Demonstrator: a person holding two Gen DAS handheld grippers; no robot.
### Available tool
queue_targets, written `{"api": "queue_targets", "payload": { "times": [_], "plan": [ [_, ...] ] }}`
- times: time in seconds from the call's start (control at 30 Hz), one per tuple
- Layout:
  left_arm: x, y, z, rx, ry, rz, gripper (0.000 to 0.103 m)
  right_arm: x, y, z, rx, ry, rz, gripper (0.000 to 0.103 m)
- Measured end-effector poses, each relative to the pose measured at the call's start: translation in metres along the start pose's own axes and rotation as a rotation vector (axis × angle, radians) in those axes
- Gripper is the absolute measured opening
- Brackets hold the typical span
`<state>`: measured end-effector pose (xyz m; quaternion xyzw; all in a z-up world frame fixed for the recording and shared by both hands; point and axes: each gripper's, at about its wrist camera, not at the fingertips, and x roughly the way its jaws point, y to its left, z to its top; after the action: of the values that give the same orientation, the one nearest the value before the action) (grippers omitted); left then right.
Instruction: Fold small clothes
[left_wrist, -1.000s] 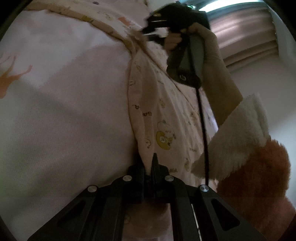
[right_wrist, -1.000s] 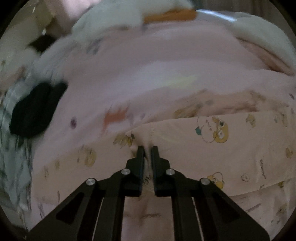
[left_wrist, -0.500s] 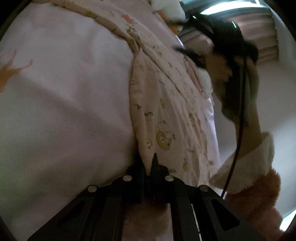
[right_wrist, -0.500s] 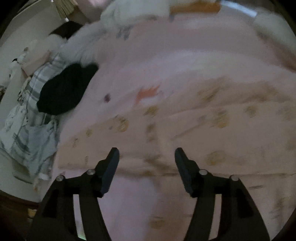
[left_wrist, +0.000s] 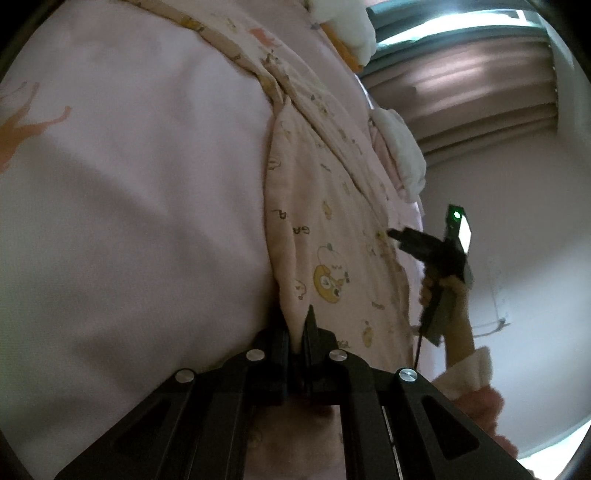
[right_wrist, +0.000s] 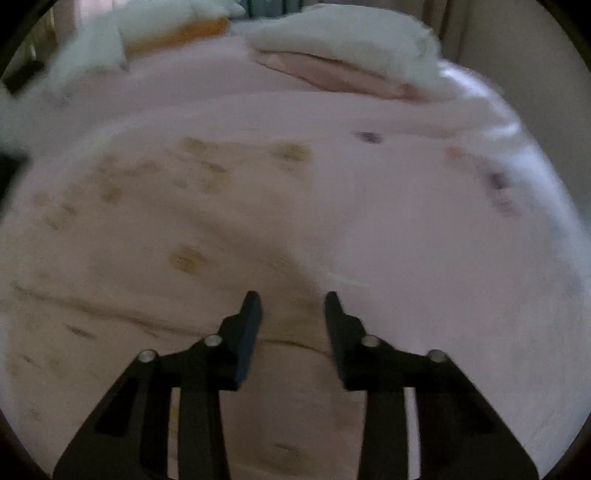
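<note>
A small pale peach garment (left_wrist: 332, 229) printed with yellow cartoon figures lies on a pink bedsheet (left_wrist: 129, 221). My left gripper (left_wrist: 297, 325) is shut on the garment's near edge, cloth pinched between its fingers. In the right wrist view the same garment (right_wrist: 155, 229) is blurred and spreads to the left. My right gripper (right_wrist: 291, 306) is open and empty just above the garment's right edge. It also shows in the left wrist view (left_wrist: 402, 238), held by a hand at the garment's right side.
A white fluffy blanket over a pink pillow (right_wrist: 351, 51) lies at the far end of the bed. White and orange bedding (right_wrist: 155, 26) sits at the back left. Curtains (left_wrist: 472, 85) and a wall stand beyond the bed's right edge.
My right gripper let go of the garment's far corner, opened, and swung down to the garment's right side. My left gripper kept its hold and has not moved.
</note>
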<state>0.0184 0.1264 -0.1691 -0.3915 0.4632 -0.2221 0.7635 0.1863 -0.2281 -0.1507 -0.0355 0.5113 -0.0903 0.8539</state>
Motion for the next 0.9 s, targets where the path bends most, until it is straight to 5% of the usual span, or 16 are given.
{"api": "queue_targets", "payload": {
  "times": [0.03, 0.1, 0.17, 0.23, 0.3, 0.4, 0.63, 0.67, 0.8, 0.9],
  "plan": [
    [0.001, -0.002, 0.0, 0.007, -0.005, 0.009, 0.006, -0.004, -0.005, -0.001, -0.017, -0.003, -0.048, 0.046],
    [0.002, -0.008, -0.003, 0.031, -0.017, 0.031, 0.006, -0.018, -0.017, -0.003, 0.007, -0.058, 0.006, 0.048],
    [0.003, -0.01, -0.003, 0.048, -0.028, 0.039, 0.006, -0.033, -0.031, -0.007, 0.053, -0.116, 0.116, 0.078],
    [0.006, -0.011, -0.002, 0.04, -0.03, 0.03, 0.006, -0.036, -0.026, -0.008, 0.078, -0.153, 0.187, 0.096],
    [0.01, -0.008, 0.003, 0.015, -0.022, 0.012, 0.007, -0.03, -0.018, -0.015, 0.031, -0.189, 0.155, 0.092],
    [0.011, -0.006, 0.003, -0.013, -0.03, -0.025, 0.007, 0.005, -0.007, -0.023, -0.075, -0.153, -0.01, 0.075],
    [0.01, -0.018, 0.01, -0.032, 0.009, 0.054, 0.011, 0.022, -0.046, -0.038, 0.071, -0.146, 0.195, 0.074],
    [0.007, -0.019, 0.016, -0.051, 0.015, 0.058, 0.017, 0.019, -0.046, -0.041, 0.088, -0.15, 0.214, 0.074],
    [-0.036, -0.03, 0.04, -0.019, -0.16, 0.162, 0.089, 0.017, -0.044, -0.041, 0.092, -0.154, 0.222, 0.076],
    [-0.083, -0.038, 0.067, 0.07, -0.357, 0.214, 0.097, 0.018, -0.039, -0.041, 0.067, -0.151, 0.191, 0.078]
  ]
}}
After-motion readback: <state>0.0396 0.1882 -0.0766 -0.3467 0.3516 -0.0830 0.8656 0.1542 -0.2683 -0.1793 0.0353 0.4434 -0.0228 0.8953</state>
